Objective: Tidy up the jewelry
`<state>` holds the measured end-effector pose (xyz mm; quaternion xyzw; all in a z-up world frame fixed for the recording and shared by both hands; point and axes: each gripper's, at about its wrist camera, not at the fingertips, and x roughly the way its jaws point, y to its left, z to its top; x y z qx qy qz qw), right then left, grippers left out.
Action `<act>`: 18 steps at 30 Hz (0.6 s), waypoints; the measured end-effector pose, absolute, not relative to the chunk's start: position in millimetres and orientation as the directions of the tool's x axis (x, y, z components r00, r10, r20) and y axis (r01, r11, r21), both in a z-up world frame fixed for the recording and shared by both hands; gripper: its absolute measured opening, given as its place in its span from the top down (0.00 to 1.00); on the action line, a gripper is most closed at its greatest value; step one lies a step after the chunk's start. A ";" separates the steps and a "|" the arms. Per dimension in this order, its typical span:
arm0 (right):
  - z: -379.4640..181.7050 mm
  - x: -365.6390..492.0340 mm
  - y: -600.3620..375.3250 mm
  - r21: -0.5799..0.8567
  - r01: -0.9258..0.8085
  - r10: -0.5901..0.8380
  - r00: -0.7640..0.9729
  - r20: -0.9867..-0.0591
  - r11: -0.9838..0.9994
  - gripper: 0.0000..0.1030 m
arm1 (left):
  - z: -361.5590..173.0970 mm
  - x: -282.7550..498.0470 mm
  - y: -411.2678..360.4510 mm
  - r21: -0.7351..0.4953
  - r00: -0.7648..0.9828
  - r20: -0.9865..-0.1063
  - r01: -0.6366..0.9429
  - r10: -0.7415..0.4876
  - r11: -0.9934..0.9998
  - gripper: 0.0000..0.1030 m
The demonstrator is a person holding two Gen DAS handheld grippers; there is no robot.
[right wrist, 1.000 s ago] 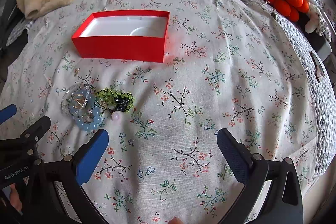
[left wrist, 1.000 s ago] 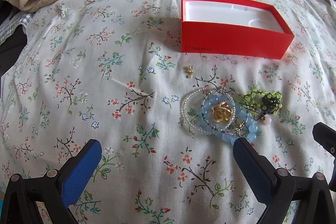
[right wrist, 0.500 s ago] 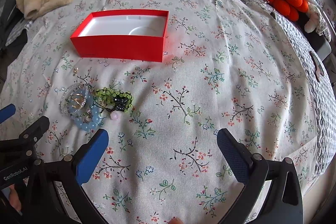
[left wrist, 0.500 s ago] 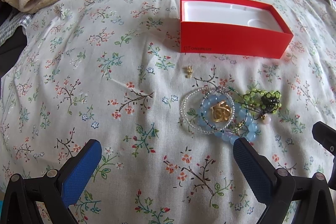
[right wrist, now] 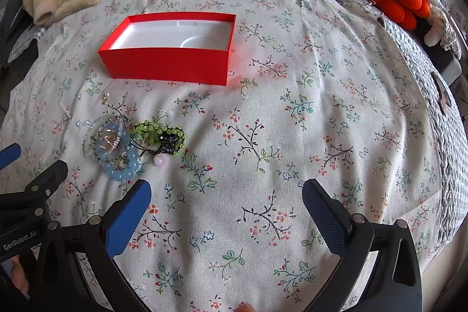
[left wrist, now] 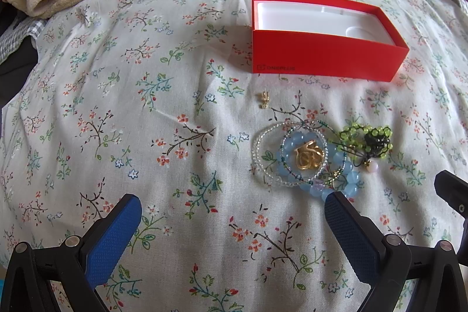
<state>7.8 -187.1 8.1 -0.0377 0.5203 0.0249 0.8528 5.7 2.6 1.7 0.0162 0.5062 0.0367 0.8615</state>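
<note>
Hovering wide apart, empty: left gripper [left wrist: 231, 212] near bracelet pile [left wrist: 304, 160]; right gripper [right wrist: 226, 198]; red box [left wrist: 324, 54] beyond.

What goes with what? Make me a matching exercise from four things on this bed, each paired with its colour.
Things:
1. open box
2. large-bead bracelet
3. small loose charm
4. knotted bead strand

Colours:
A. light blue
B. green and black
C. red
D. gold

Pairs: 1-C, 2-A, 3-D, 4-B
</note>
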 end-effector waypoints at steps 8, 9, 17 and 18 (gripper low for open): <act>7.8 7.6 -187.9 -0.033 -0.084 0.009 0.459 -0.888 0.996 0.00 | 2.3 6.2 4.4 0.062 0.481 -0.874 -0.045 0.076 0.997 0.00; 7.8 7.6 -188.5 -0.033 -0.086 0.011 0.458 -0.889 0.996 0.00 | 2.7 6.7 5.6 0.058 0.479 -0.875 -0.044 0.072 0.997 0.00; 11.9 12.8 -188.9 0.017 -0.096 0.066 0.530 -0.846 0.995 0.00 | 8.7 15.3 14.1 0.039 0.475 -0.878 -0.036 0.051 0.999 0.00; 12.3 14.6 -189.5 0.023 -0.098 0.071 0.525 -0.848 0.995 0.00 | 9.4 17.3 14.9 0.042 0.475 -0.878 -0.032 0.052 0.999 0.00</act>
